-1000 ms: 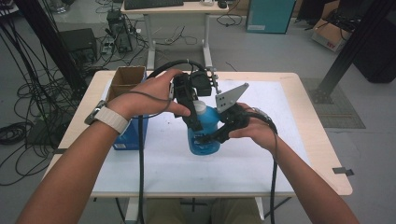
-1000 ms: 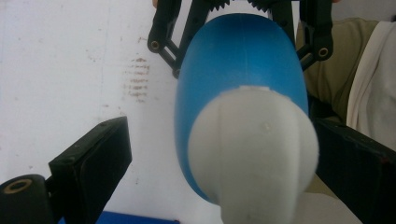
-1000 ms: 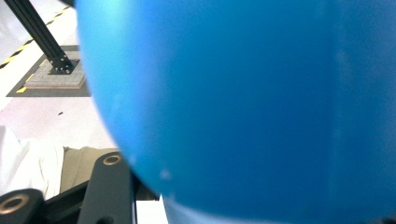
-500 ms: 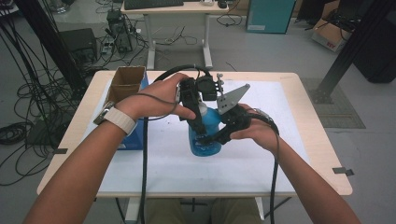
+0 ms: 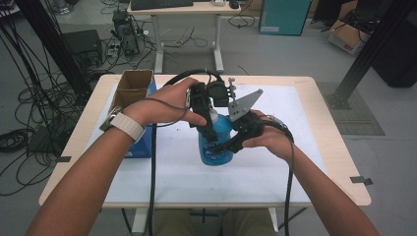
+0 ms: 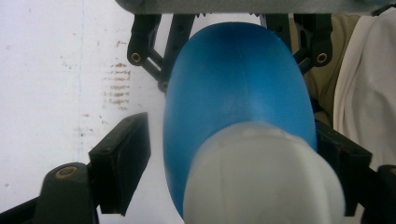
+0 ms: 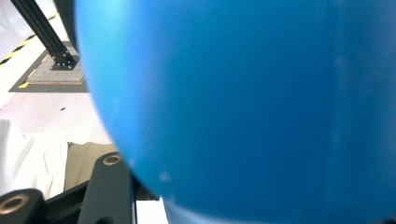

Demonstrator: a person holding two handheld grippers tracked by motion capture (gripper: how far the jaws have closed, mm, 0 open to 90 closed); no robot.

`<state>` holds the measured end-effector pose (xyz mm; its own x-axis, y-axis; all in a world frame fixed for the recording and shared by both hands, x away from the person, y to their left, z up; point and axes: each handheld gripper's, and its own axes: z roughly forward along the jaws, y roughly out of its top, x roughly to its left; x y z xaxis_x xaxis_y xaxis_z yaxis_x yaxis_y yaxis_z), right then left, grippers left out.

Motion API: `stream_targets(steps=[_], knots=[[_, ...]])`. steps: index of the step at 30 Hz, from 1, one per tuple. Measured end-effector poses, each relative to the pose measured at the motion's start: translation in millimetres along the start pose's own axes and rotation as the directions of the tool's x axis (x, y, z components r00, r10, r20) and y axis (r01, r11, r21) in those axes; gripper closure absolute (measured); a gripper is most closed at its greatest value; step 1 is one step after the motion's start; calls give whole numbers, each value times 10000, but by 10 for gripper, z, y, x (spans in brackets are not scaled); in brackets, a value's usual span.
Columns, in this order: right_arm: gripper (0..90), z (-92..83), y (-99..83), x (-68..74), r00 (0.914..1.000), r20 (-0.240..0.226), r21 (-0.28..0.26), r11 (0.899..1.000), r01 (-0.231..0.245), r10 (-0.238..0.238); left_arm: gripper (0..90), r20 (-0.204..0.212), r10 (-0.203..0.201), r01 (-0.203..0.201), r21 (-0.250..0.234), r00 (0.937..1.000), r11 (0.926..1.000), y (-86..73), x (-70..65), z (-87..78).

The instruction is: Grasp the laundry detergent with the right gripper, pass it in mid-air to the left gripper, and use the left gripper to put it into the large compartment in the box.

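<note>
A blue bottle [image 5: 216,142] stands mid-table on the white mat [image 5: 295,162], right of a cardboard box [image 5: 132,86]. From above, the left gripper [image 5: 209,129] comes down over its white cap [image 6: 261,177]; its own view shows the jaws, just closing, flanking the cap with a gap on the left. The right gripper [image 5: 235,142] pinches the bottle's body from the right.

Blue bottle [image 5: 216,142] with white cap [image 6: 261,177], upright at centre of white table mat [image 5: 172,172].
</note>
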<state>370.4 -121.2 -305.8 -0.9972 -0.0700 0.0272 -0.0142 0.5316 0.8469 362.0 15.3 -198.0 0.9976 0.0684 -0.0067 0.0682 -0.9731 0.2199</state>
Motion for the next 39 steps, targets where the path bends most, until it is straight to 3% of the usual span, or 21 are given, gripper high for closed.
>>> stream_targets(steps=[14,39], knots=[[432,18,-17,-3,10000,-84,136,9999,46,-45,368,264,-7,4,100,9997,9999,1,-15,35],[433,38,-22,4,9999,-57,163,9998,107,-106,375,238,-93,87,275,9997,9996,-4,-32,43]])
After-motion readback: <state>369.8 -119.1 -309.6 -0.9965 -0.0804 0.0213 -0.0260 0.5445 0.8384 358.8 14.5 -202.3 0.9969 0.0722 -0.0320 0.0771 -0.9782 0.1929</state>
